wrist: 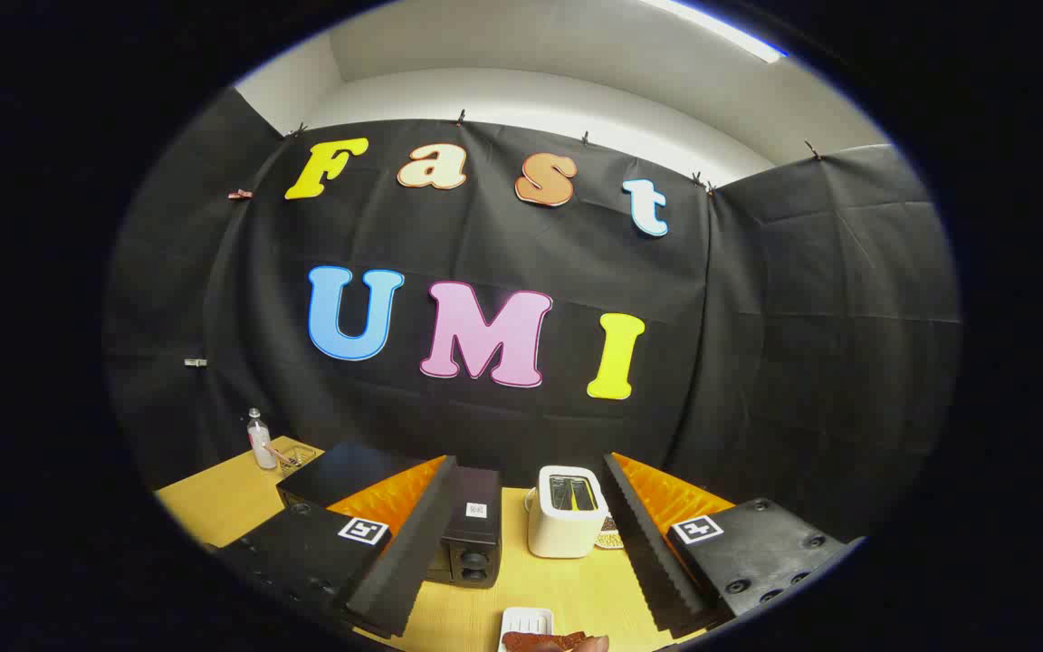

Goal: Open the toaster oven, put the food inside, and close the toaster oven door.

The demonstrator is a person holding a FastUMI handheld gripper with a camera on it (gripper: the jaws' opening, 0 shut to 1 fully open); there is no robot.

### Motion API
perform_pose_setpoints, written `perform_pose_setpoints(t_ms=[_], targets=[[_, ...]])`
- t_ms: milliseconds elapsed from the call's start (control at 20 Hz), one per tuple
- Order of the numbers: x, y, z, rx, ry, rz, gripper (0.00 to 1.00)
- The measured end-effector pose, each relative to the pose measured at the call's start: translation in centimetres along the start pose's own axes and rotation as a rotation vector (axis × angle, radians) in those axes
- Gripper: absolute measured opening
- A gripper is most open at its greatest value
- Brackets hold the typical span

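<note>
Tool [535,552] spread wide, toaster oven [467,534] and white toaster [567,512] ahead; perhaps food [544,641] below

No legible text on any object.

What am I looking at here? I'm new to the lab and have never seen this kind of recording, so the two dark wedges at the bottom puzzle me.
Those wedges are the two fingers of a hand-held gripper: a person carries it, and a fisheye camera riding on it looks forward along them. The fingers stand wide apart and hold nothing.

Beyond them is a yellow wooden table. On it, partly behind the left finger, sits a black toaster oven with its door shut. Beside it stands a white pop-up toaster. Nearest the camera, between the fingers, is a small white dish with a brownish piece of food at its near edge. Far back on the left stands a clear bottle.
</note>
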State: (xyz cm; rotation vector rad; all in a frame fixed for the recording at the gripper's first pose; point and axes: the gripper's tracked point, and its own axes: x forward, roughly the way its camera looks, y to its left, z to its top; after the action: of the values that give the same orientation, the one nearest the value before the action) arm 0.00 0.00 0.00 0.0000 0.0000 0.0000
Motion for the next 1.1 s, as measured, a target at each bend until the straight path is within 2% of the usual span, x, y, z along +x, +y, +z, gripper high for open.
perform_pose_setpoints(t_ms=[700,1100], targets=[[0.4,1.6,-0.6,0.065,0.0,0.031,0.97],[1.6,5.7,-1.9,0.1,0.011,0.084,0.97]])
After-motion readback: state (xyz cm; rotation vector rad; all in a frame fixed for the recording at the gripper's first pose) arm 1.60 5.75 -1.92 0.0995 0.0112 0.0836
